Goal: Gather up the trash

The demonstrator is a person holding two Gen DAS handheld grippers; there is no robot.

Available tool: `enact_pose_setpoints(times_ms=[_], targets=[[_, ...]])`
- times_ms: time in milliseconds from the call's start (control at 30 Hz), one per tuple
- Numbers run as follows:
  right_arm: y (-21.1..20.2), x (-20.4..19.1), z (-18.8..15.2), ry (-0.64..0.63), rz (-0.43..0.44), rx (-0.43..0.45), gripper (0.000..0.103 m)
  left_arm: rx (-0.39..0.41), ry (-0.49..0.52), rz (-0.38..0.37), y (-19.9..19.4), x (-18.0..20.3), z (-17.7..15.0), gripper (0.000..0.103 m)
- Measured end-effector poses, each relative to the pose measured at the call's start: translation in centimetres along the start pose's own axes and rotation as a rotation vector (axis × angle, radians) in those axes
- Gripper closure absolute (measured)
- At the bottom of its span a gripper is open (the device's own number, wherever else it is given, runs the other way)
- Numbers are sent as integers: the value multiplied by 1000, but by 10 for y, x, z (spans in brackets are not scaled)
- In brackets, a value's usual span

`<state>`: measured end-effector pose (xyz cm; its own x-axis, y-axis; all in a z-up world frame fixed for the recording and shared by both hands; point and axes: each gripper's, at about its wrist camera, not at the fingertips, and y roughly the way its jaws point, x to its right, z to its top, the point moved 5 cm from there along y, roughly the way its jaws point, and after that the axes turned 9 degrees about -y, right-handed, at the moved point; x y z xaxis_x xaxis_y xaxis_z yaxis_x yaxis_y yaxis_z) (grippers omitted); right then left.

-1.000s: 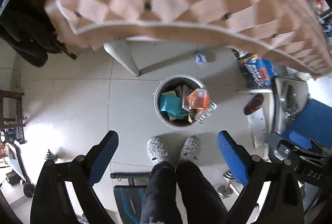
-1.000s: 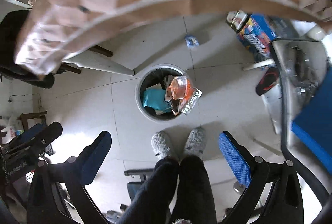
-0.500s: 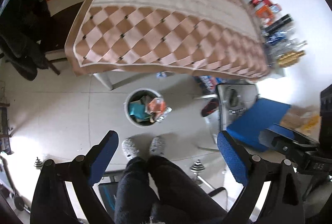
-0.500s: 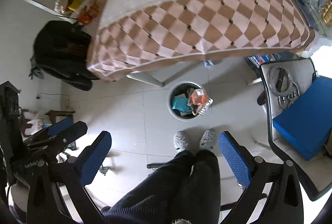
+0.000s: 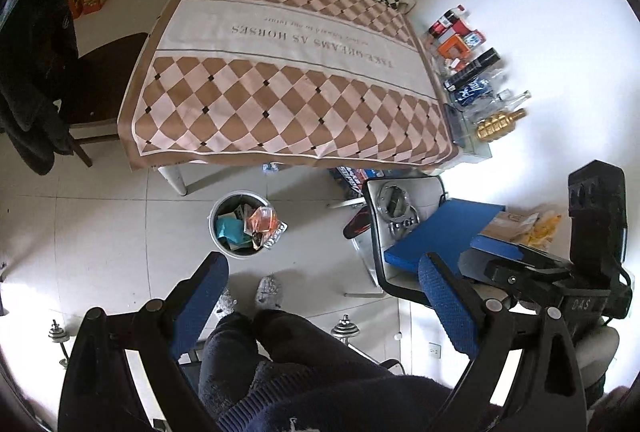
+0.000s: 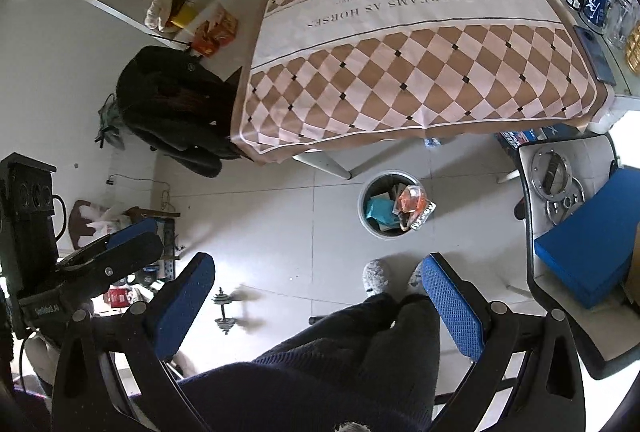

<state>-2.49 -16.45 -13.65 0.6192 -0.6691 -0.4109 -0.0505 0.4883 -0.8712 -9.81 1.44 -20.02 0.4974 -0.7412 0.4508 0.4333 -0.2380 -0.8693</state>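
Both hand-held grippers are hanging high over the floor, looking down. The left hand-held gripper is standing with its blue pads wide apart and nothing between them; the right hand-held gripper is the same, spread and empty. The trash bin is sitting on the tiled floor just in front of the person's slippers, near the desk's white leg, and it is packed: a teal wrapper, an orange packet and a foil bag leaning over its right rim. One small blue scrap is lying on the floor under the near edge of the desk, beyond the bin; it looks like the only loose trash in reach. The cloth-covered desk top is showing no trash. Risks, as a judgement: the bin is overfull, so pushing more in could tip the foil bag out onto the floor. The scrap is small and flat on tile, so the pads could slide over it. Reaching under the desk could also knock the cloth edge or the desk leg. Bottles and boxes along the desk's right side are standing close together, easy to bump.
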Motion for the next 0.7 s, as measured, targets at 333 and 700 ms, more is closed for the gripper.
enact_pose_setpoints(times_ms=[333, 700], targets=[[-12, -14, 0, -33, 19, -8, 0, 13, 0, -16, -16, 3, -4, 6], [-16, -16, -2, -27, 24, -8, 0, 22, 24, -1, -25, 4, -6, 6]])
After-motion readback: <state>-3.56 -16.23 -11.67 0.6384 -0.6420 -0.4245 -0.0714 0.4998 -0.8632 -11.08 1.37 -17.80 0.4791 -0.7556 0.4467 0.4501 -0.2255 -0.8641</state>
